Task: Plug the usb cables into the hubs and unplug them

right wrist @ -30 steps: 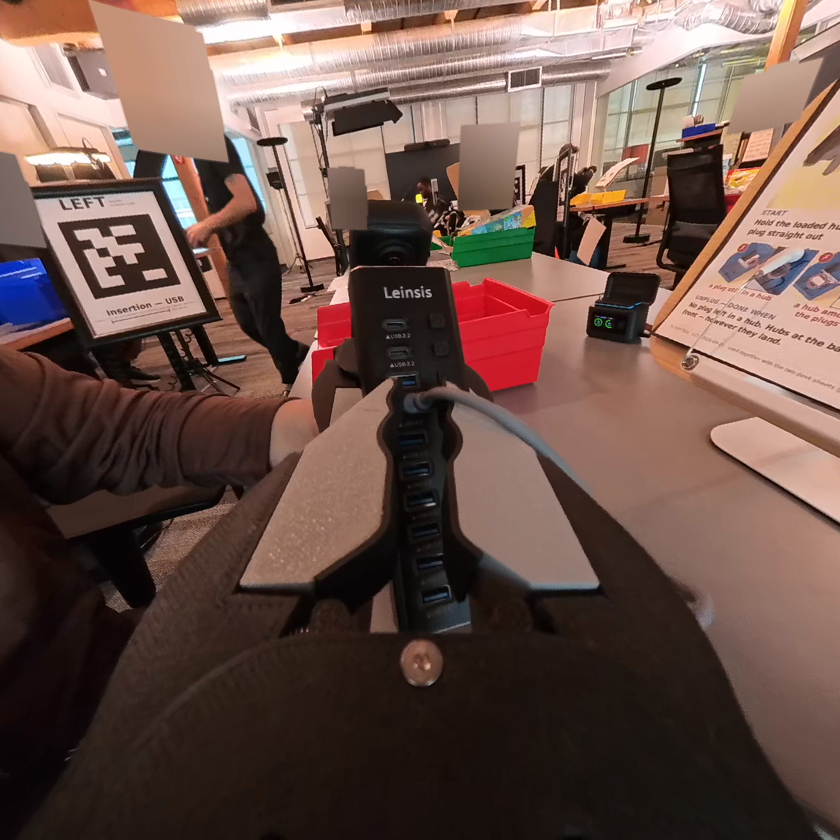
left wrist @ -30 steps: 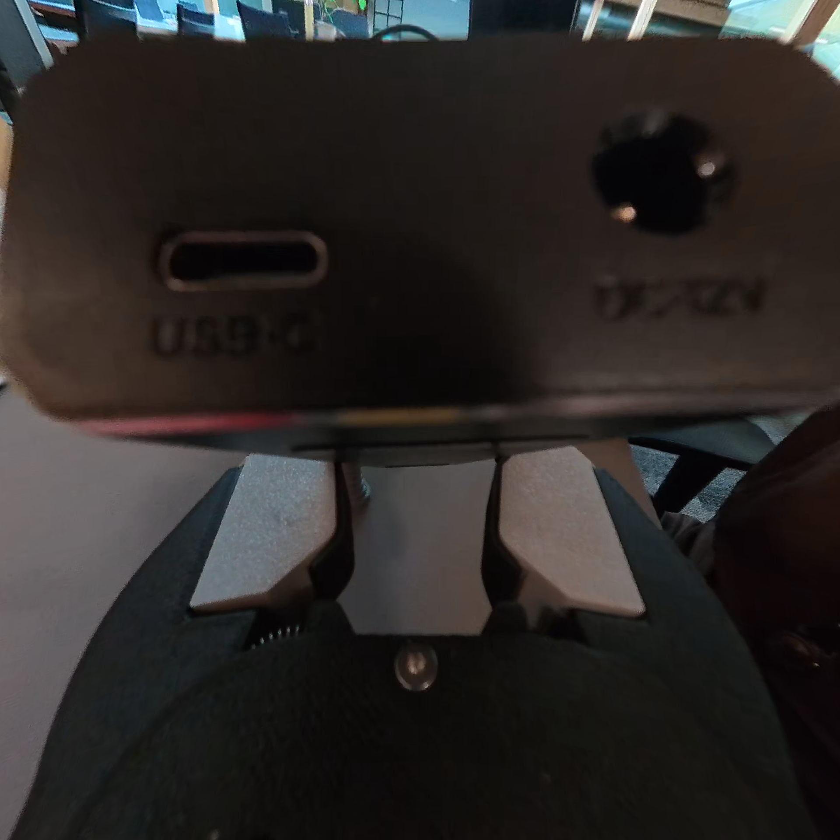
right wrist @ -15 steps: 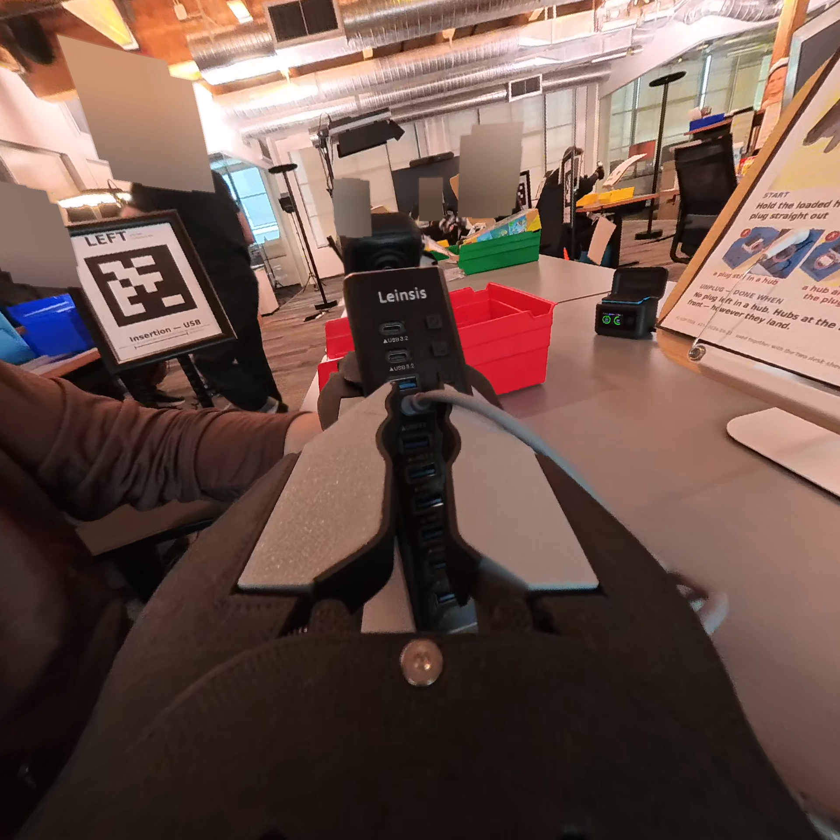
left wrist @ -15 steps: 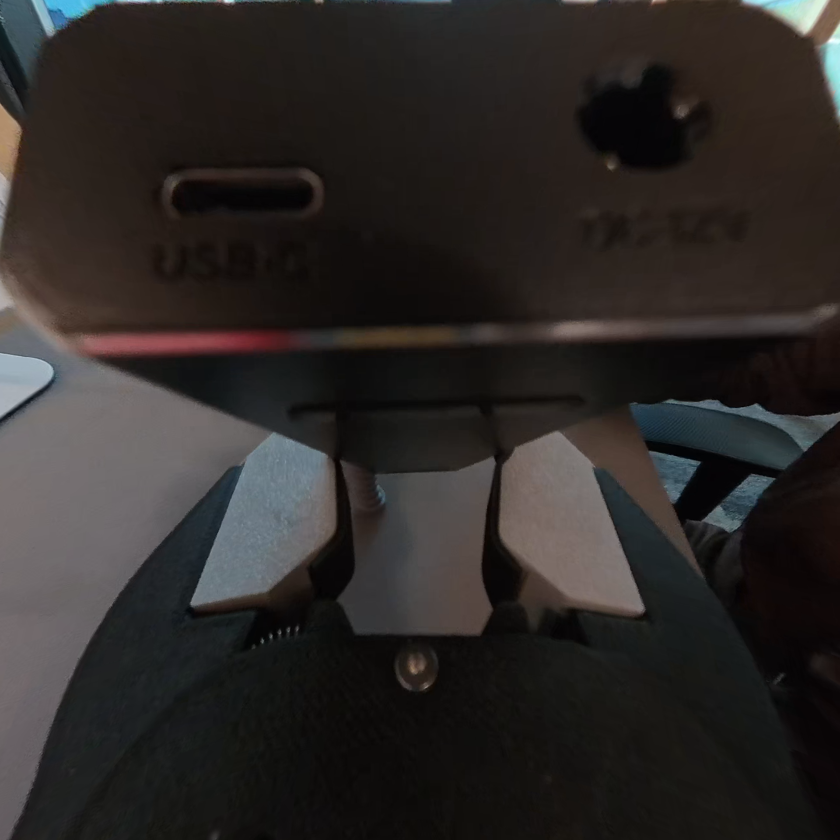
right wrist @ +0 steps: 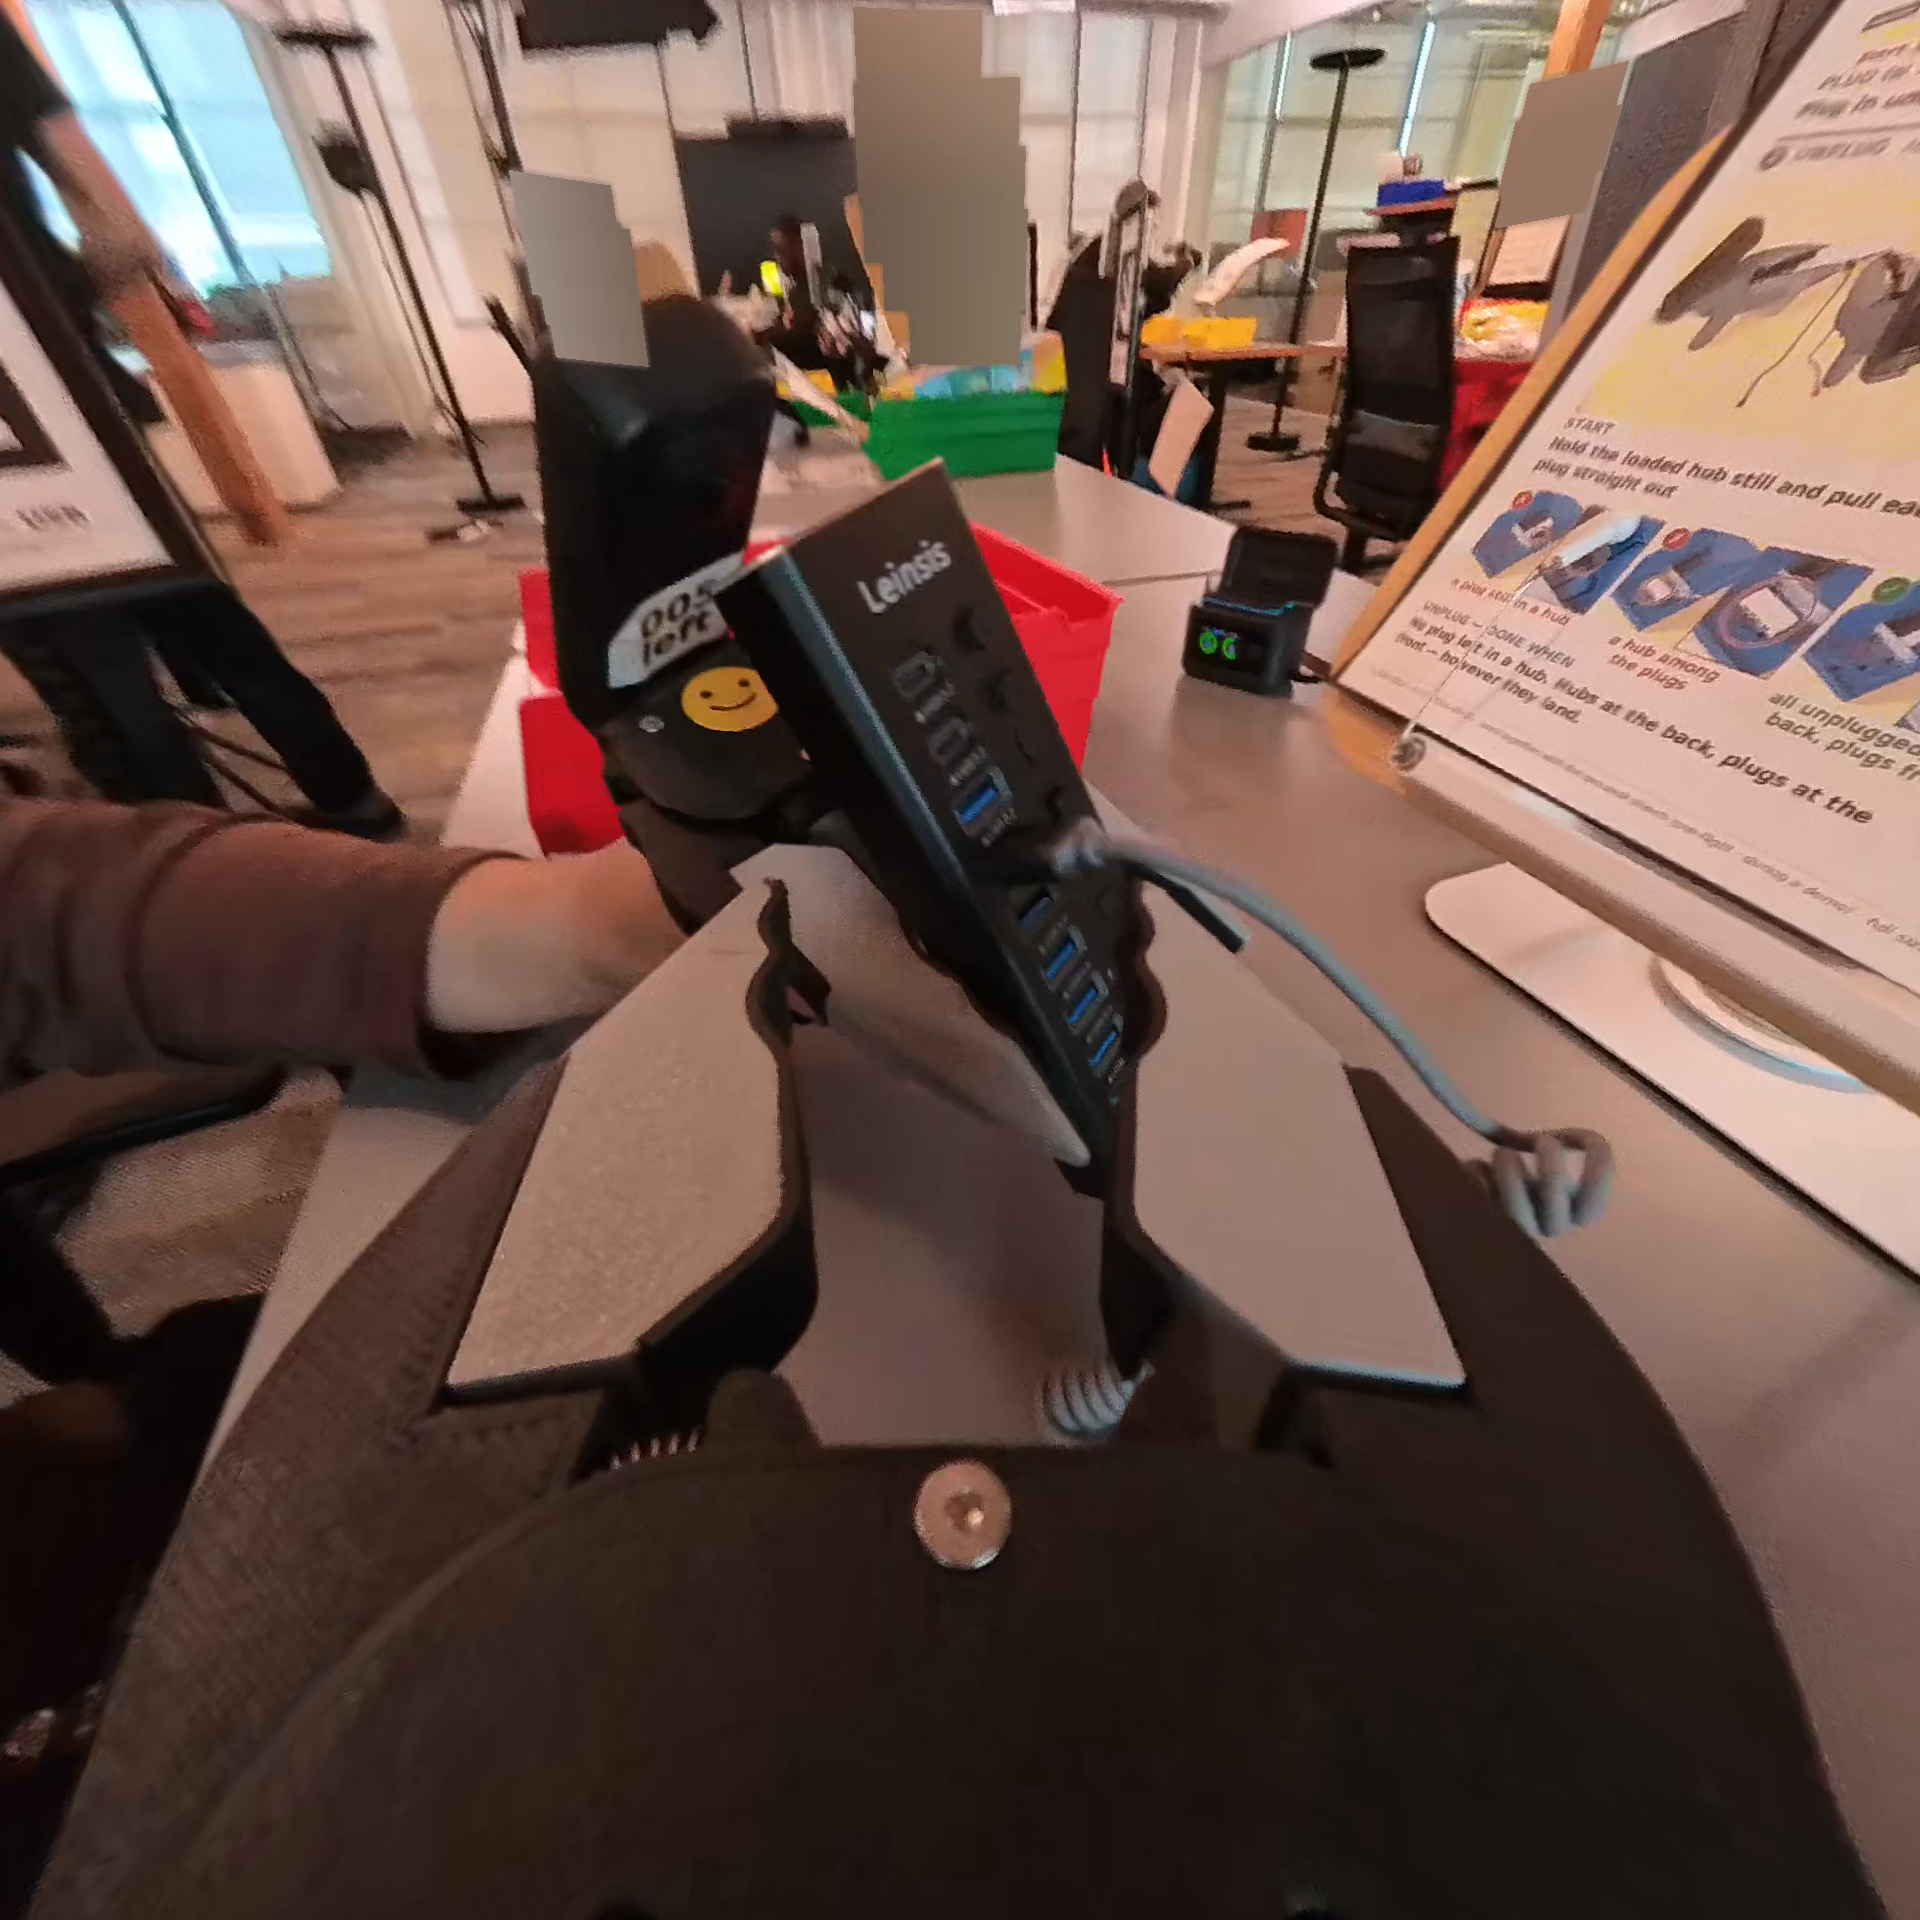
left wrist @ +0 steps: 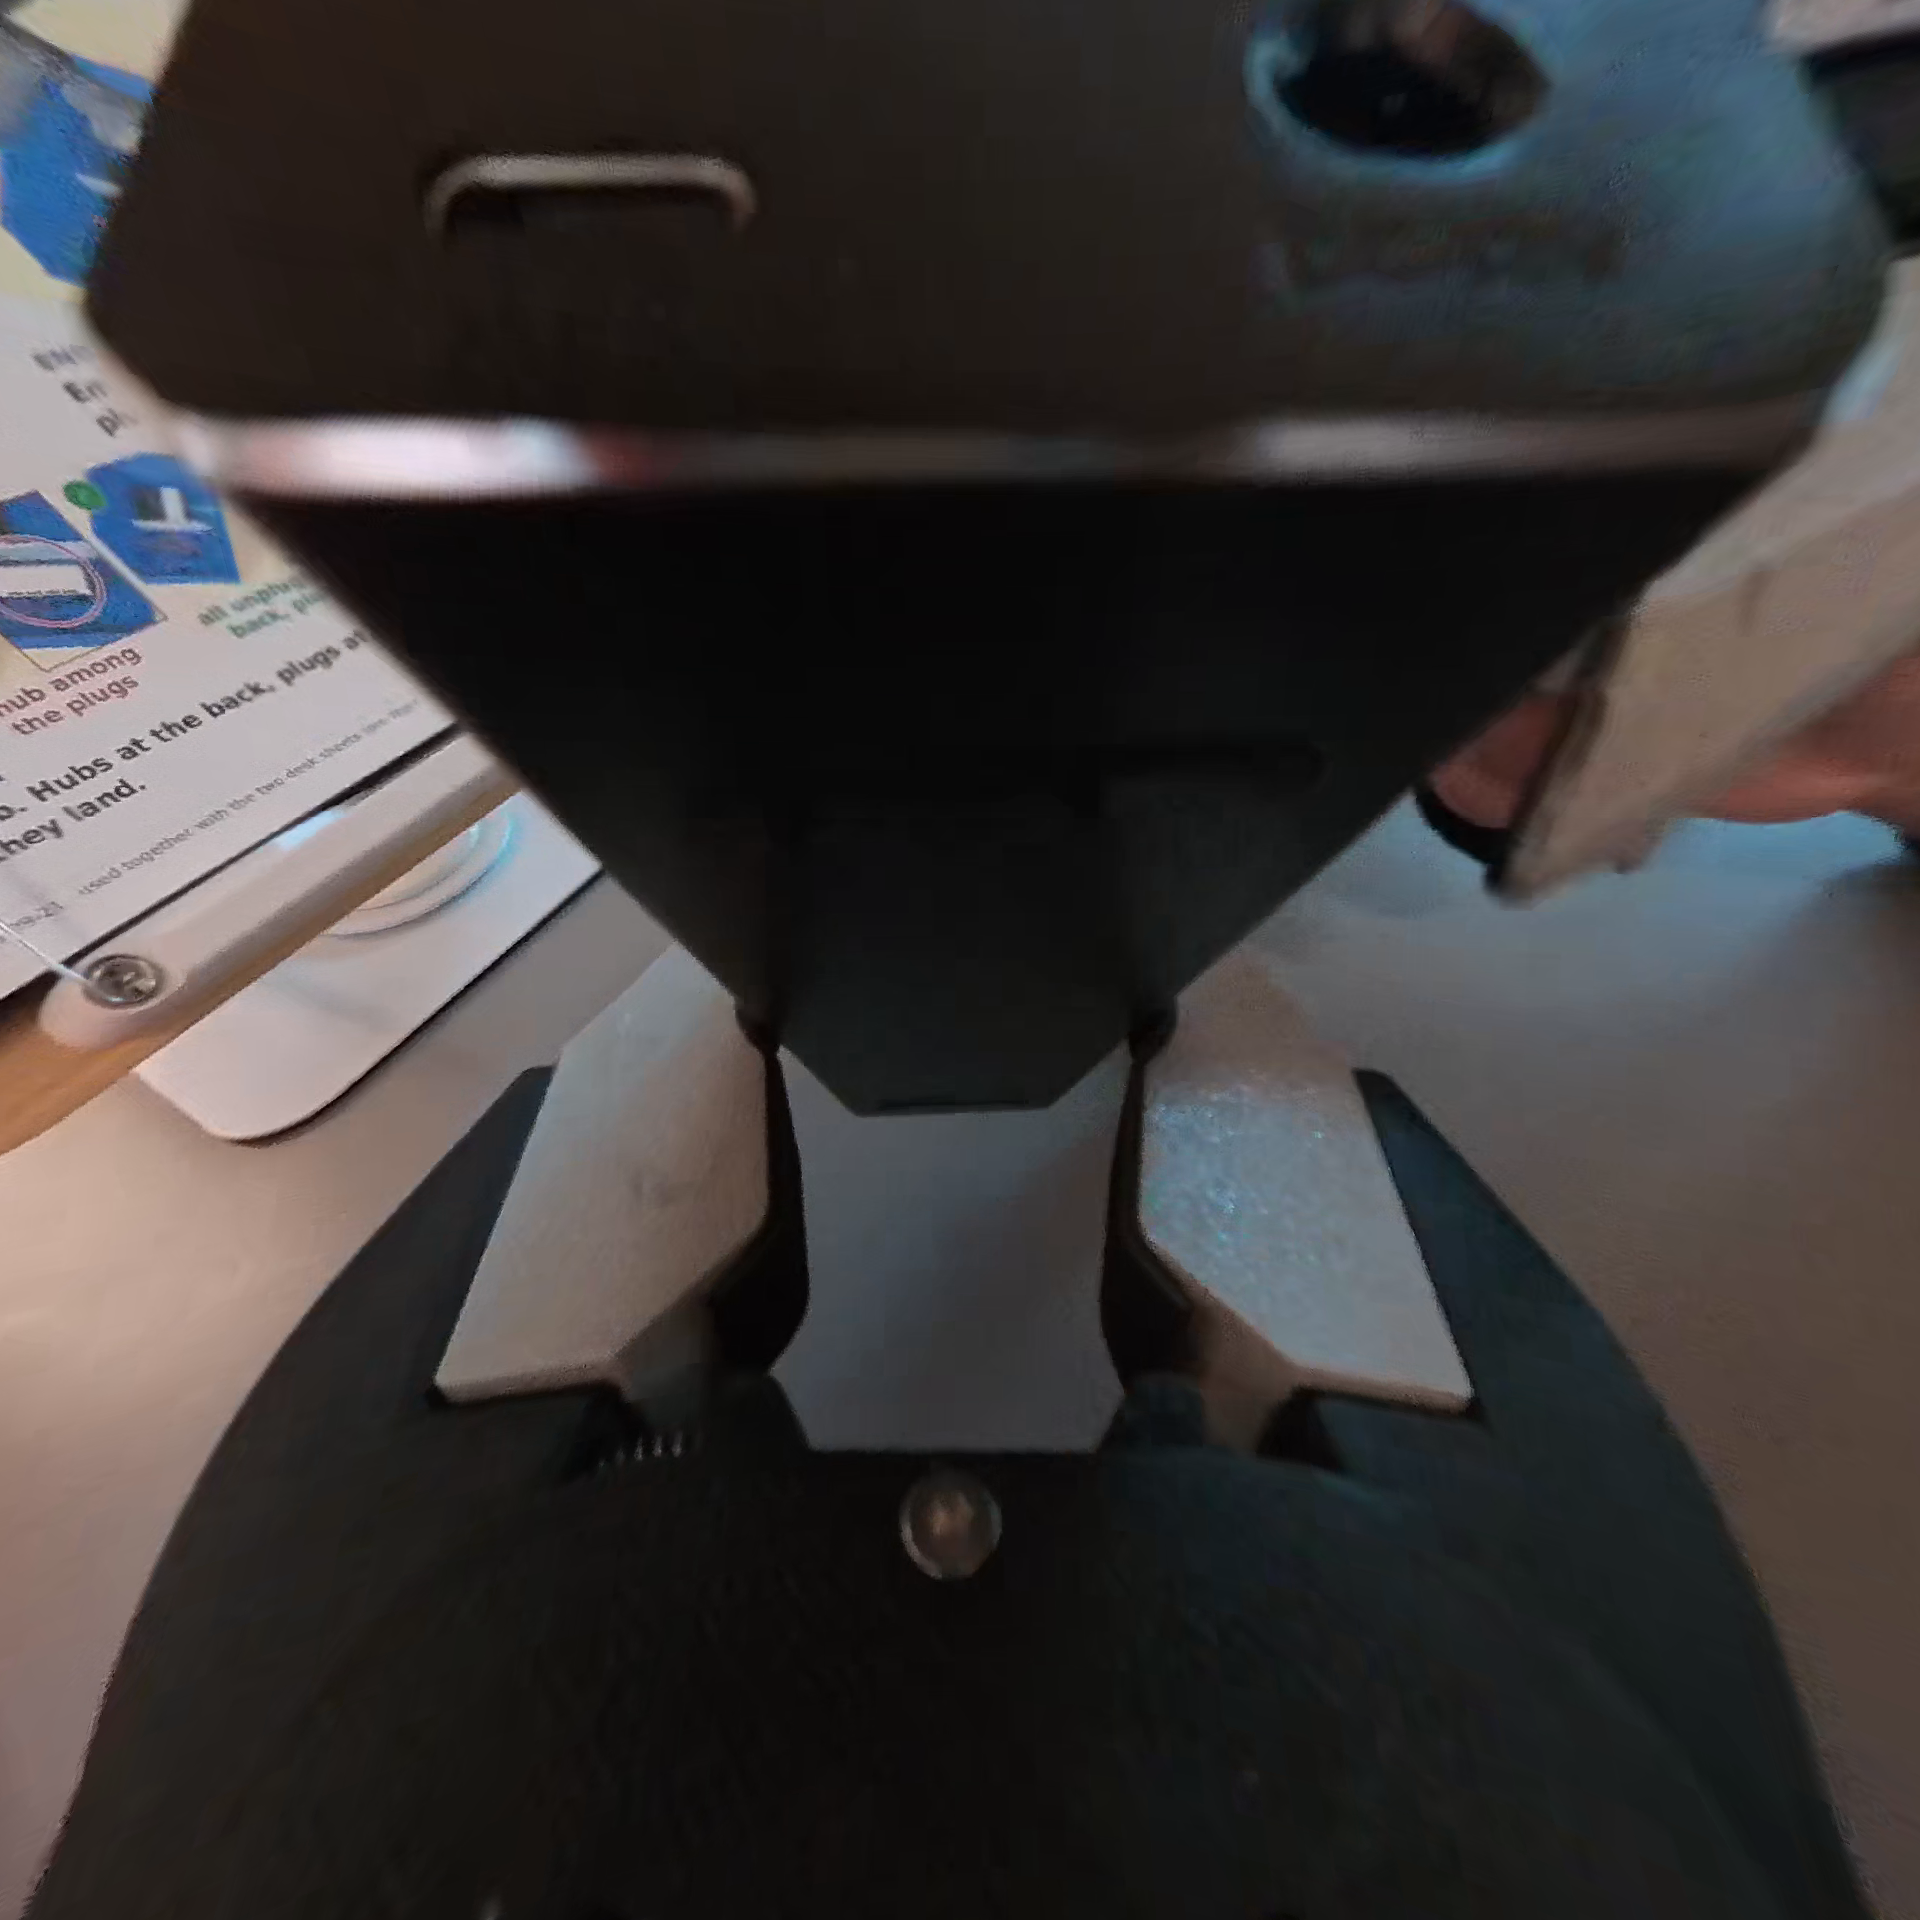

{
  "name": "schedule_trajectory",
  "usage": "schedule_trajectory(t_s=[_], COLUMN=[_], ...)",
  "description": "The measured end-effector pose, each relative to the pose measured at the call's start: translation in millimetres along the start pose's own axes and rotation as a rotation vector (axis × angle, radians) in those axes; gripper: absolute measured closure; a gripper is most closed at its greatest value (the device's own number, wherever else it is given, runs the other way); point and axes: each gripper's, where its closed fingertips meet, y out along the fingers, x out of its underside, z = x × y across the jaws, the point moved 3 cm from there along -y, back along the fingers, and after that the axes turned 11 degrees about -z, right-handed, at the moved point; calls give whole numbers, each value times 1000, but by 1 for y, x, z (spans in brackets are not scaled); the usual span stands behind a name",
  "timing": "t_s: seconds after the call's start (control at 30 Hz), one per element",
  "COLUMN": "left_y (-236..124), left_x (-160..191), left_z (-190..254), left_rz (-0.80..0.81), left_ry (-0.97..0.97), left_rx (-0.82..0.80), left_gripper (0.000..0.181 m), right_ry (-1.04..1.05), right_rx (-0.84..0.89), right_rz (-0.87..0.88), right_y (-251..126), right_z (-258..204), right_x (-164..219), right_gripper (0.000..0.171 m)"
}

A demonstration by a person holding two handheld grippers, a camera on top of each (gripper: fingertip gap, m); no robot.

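The left gripper (left wrist: 951, 1029) was clamped on the black hub (right wrist: 966, 790), held tilted above the grey table (right wrist: 1299, 831); the right gripper (right wrist: 961, 925) stood released, fingers either side of the hub's lower end; a grey cable (right wrist: 1340, 997) was plugged into the hub and trailed onto the table; a red bin (right wrist: 1049, 613), an instruction board (right wrist: 1714, 540) and open office lay behind.

Red bin (right wrist: 1049, 623) on grey table (right wrist: 1299, 831); instruction board (right wrist: 1683, 540) right; green bin (right wrist: 961, 436) beyond.
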Motion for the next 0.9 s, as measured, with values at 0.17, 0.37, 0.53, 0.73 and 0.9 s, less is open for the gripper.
schedule_trajectory(t_s=[0.17,0.37,0.53,0.73,0.9], left_y=[8,11,13,8,0], left_x=[1,0,-7,-10,-6], left_z=[0,4,12,19,1], left_rz=[-57,-117,-76,-42,-39], left_ry=[58,198,142,145,120], left_rx=[-134,-294,-237,-155,-183], left_gripper=[115,116,116,113,120], right_ry=[11,143,147,120,112], right_rx=[140,95,59,178,282], right_rz=[-55,-41,-9,39,100], right_y=[10,22,16,-11,-50], right_z=[7,9,10,30,51], right_x=[8,17,13,5,-7], right_gripper=[111,107,114,119,138])
